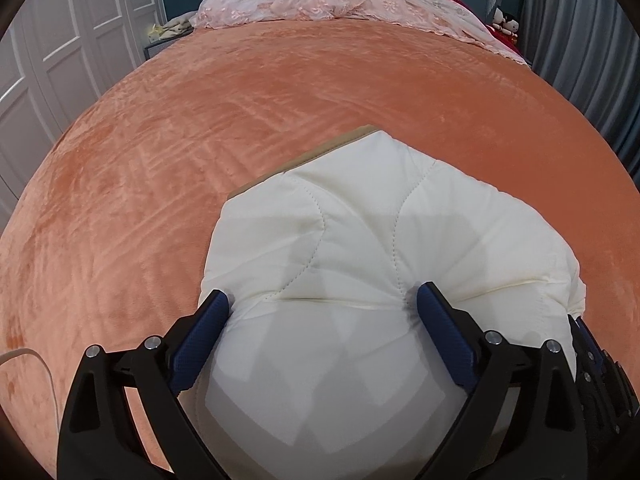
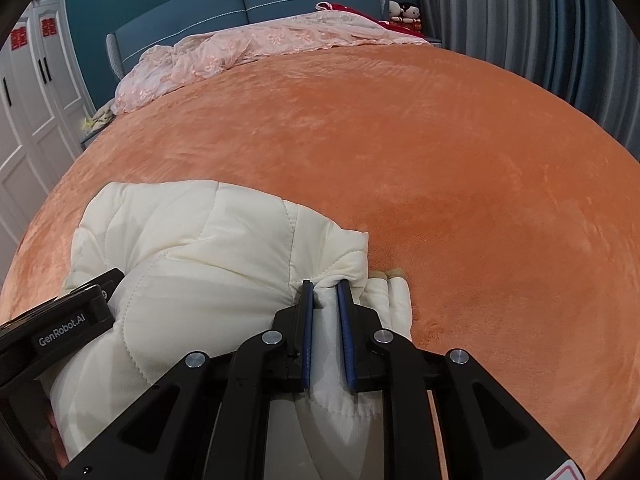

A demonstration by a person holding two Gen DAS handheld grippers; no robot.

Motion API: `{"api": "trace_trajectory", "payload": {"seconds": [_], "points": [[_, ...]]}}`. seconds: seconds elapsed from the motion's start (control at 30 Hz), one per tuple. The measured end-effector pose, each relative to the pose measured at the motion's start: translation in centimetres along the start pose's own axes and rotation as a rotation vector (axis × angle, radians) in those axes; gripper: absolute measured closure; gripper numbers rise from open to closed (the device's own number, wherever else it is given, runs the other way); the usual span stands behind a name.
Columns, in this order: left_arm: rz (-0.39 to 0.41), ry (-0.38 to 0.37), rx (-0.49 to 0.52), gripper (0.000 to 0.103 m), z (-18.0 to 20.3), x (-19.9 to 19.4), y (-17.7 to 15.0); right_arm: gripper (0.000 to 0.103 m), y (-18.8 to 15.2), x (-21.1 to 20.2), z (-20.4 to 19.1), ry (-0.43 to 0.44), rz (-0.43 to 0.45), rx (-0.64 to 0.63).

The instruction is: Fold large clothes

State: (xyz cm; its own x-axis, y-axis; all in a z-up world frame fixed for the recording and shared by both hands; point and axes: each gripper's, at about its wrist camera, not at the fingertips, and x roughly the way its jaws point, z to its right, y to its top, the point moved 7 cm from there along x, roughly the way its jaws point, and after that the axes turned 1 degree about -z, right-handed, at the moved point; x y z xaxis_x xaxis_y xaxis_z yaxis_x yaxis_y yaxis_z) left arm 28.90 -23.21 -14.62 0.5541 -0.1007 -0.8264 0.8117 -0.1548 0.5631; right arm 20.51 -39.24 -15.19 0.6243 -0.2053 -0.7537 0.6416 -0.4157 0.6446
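Orange plush bedcover (image 2: 440,168) fills both views and carries the task's thing, a cream quilted jacket (image 1: 360,240) bundled at the near edge of the bed, right under both tools. Nearest, the left gripper (image 1: 322,304) stands spread wide, its blue pads (image 1: 200,332) pressing into a puffy fold of jacket bulging between the jaws; whether they truly clamp it or only straddle it I cannot tell. The right gripper (image 2: 325,286) is nearly closed, pinching a thin bunch of white fabric between its jaws, probably to hold that edge while the bulk is settled. Just beyond its tips a tan-trimmed cuff or hem (image 2: 394,276) peeks out, mostly buried. Sleeves and the jacket's underside are hidden. Far off lie a pink lace cover (image 1: 340,4), a blue headboard (image 2: 248,4) and small dolls (image 2: 406,12).
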Motion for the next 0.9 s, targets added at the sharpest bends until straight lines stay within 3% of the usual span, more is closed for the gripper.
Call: {"api": "trace_trajectory", "payload": {"seconds": [0.23, 0.33, 0.43, 0.5, 0.6, 0.77, 0.9], "points": [[-0.006, -0.005, -0.006, 0.009, -0.1, 0.3, 0.0, 0.087, 0.0, 0.1, -0.3, -0.024, 0.013, -0.014], [-0.041, -0.071, -0.027, 0.01, -0.9, -0.7, 0.1, 0.087, 0.5, -0.7, 0.1, 0.042, -0.013, 0.019], [-0.066, -0.12, -0.019, 0.012, -2.2, -4.6, -0.6, 0.087, 0.9, -5.6, 1.3, 0.147, -0.021, 0.11], [-0.066, -0.148, 0.0, 0.012, -3.1, -7.4, -2.1, 0.087, -0.8, -9.8, 1.9, 0.208, -0.028, 0.121], [-0.093, -0.154, 0.035, 0.013, -4.4, -10.2, -5.7, 0.087, -5.2, -12.4, 2.5, 0.212, -0.117, 0.073], [-0.159, -0.159, 0.007, 0.013, -5.6, -10.5, -10.8, 0.086, -10.1, -12.5, 2.4, 0.153, -0.185, -0.008], [-0.173, -0.18, -0.029, 0.009, -5.9, -9.4, -11.6, 0.085, -10.8, -10.9, 1.8, 0.124, -0.17, -0.037]]}}
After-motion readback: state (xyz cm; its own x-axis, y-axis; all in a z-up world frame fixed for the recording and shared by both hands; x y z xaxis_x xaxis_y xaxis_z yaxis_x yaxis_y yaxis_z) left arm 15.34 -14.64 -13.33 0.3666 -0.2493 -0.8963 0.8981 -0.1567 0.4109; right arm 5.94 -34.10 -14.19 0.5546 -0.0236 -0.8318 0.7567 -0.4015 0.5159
